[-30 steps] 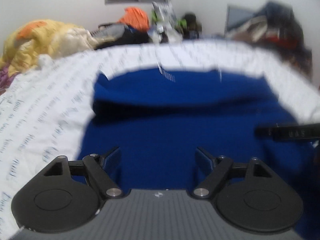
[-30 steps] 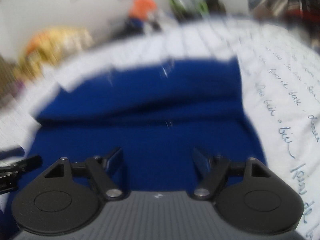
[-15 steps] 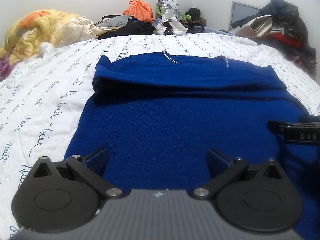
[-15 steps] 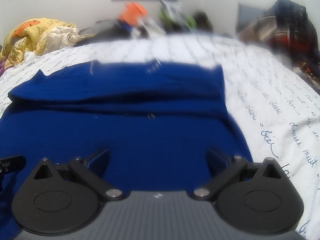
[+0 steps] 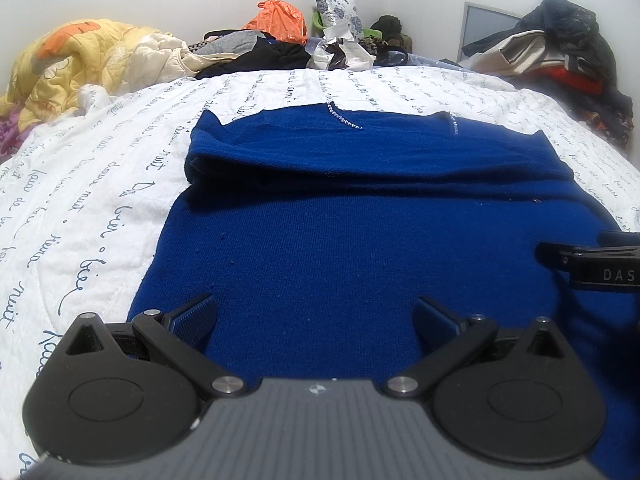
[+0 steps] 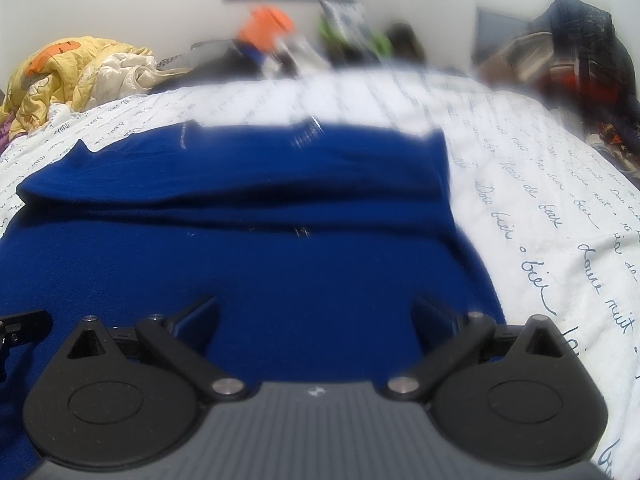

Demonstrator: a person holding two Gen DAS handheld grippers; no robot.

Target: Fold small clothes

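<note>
My left gripper point(image 5: 315, 316) has its two fingers spread wide with nothing between them, having just been opening; the same goes for my right gripper point(image 6: 315, 314). Both hover low over the near part of one blue sweater point(image 5: 360, 240), angled down toward it, side by side. I count one garment in play: it lies flat on the bed point(image 5: 100, 184), its far part folded back over itself. One yellow quilt point(image 5: 68, 64) sits bunched at the far left, and clothes piles point(image 5: 560, 56) line the wall.
</note>
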